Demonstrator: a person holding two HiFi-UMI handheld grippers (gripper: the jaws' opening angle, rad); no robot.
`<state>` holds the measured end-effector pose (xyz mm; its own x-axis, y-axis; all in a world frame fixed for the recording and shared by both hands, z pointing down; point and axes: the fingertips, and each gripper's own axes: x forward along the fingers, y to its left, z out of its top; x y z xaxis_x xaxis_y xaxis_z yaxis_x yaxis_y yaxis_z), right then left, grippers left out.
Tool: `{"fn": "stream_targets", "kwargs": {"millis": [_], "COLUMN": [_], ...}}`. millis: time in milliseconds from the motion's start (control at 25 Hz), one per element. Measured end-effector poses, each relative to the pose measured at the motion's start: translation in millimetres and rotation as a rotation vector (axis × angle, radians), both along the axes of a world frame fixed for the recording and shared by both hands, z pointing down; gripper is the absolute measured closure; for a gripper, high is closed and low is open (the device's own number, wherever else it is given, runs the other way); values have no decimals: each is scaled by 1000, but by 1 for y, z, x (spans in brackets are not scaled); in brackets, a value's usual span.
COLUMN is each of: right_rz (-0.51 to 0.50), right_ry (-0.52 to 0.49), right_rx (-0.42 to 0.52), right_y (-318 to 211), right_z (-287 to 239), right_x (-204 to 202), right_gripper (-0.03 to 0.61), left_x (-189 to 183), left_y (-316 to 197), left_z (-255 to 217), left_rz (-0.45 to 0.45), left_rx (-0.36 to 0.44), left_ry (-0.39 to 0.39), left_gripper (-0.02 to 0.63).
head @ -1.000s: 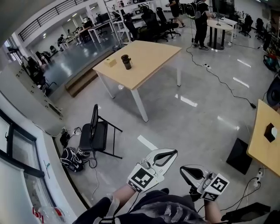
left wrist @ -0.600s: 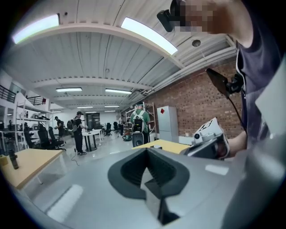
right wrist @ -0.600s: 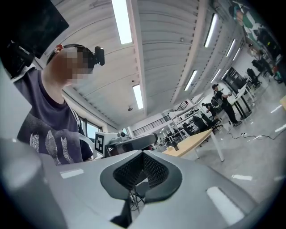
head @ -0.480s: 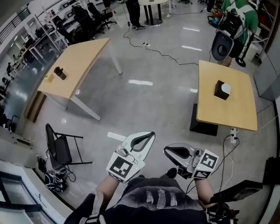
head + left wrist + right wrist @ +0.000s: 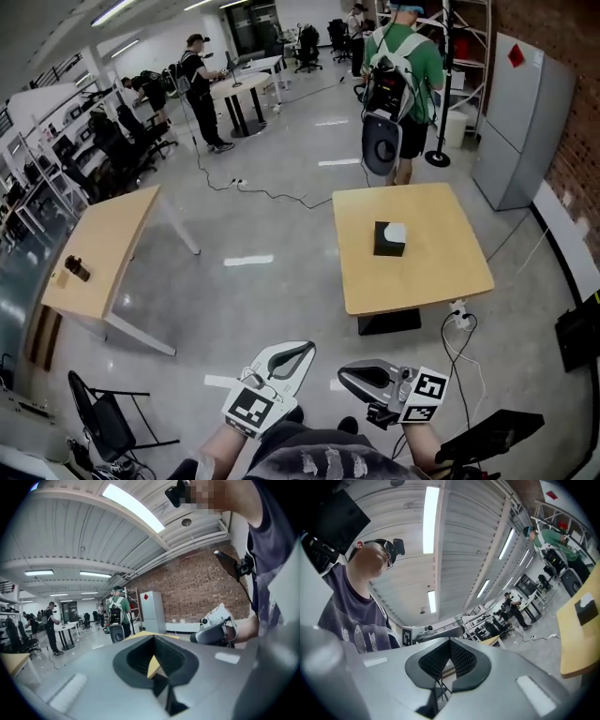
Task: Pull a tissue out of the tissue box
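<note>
The black tissue box [image 5: 389,238], with a white tissue showing at its top, stands near the middle of a square wooden table [image 5: 441,272] some way ahead in the head view. Both grippers are held low in front of the person, well short of that table. The left gripper [image 5: 302,350] is shut with nothing in it, and so is the right gripper [image 5: 347,374]. In the right gripper view the box [image 5: 584,611] shows small at the right edge. The left gripper view shows its own shut jaws [image 5: 154,641] and the right gripper [image 5: 216,627] beside them.
A person in a green shirt with a backpack [image 5: 398,84] stands just beyond the table, near a tall grey cabinet [image 5: 520,122]. A second wooden table [image 5: 103,253] and a folding chair [image 5: 103,422] are at the left. Cables [image 5: 272,194] and a power strip [image 5: 459,319] lie on the floor.
The view has swung round: the tissue box table went from the right edge to straight ahead, the other table slid to the left. Both grippers stayed shut, side by side.
</note>
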<state>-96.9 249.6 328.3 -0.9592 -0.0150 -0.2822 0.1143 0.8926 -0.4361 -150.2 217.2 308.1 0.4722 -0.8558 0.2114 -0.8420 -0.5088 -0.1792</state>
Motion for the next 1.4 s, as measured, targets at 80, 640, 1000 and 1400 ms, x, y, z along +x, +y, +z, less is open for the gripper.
{"fn": "stream_targets", "kwargs": {"millis": [80,640,1000,1400], "right_rz": [46,313,340,327], "right_ry": [-10,66,282,460], "right_rx": [-25,-98,-80,-114], "right_y": [-10,-90,-144,-182], "right_z": [5,28,28,57], "right_x": [18,48,5,-55], "right_gripper": [580,580,580,580], "left_x": [19,53,4,-47], "left_y": [-12,-98,-173,-239], "left_z": [-1,16,7,31], "left_rz": [50,279,289,326], "left_rx": [10,77,28,-18], "left_ry": [-9,-16,146,219], "left_gripper": [614,614,614,614]}}
